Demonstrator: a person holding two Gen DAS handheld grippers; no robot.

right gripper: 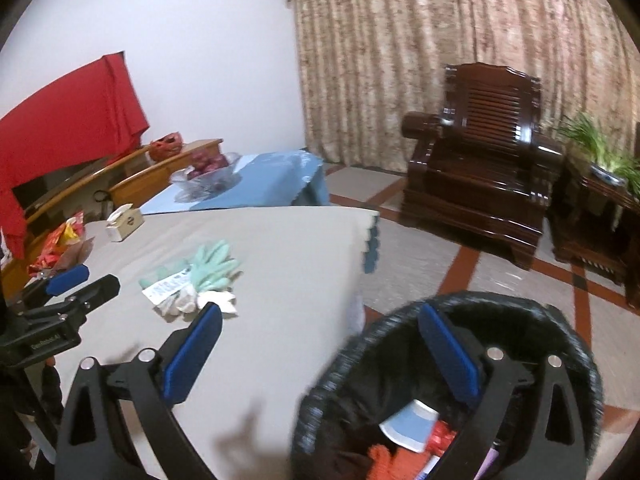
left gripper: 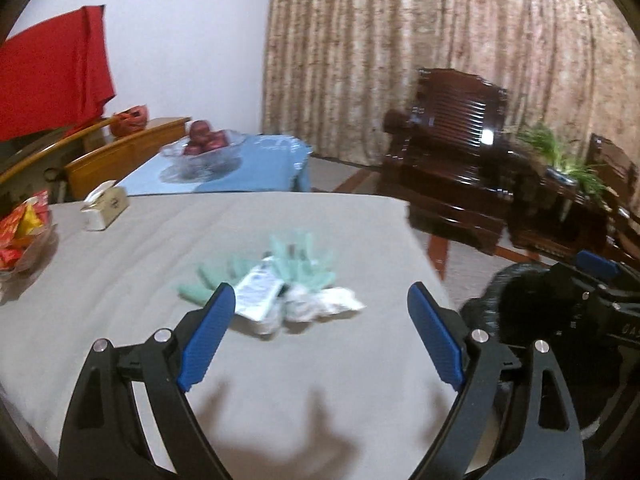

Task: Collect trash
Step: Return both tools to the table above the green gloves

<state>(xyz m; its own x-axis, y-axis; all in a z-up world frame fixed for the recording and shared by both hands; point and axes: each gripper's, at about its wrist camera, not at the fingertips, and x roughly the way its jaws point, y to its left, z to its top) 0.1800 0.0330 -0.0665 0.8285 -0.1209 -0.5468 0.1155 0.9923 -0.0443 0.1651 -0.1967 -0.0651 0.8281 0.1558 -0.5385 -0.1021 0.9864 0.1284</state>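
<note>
On table point(left gripper: 120, 320): green gloves point(left gripper: 296, 268) uncollected. Both grippers, left point(left gripper: 320, 332) and right point(right gripper: 320, 352), spread, empty. Next likely: left pinches gloves, carries to bin point(right gripper: 560, 320).

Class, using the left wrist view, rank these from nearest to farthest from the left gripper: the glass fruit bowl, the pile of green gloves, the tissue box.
From the left gripper:
1. Pile of green gloves, straight ahead on the grey table.
2. Tissue box, far left of that table.
3. Glass fruit bowl, beyond, on the blue-covered table.
</note>
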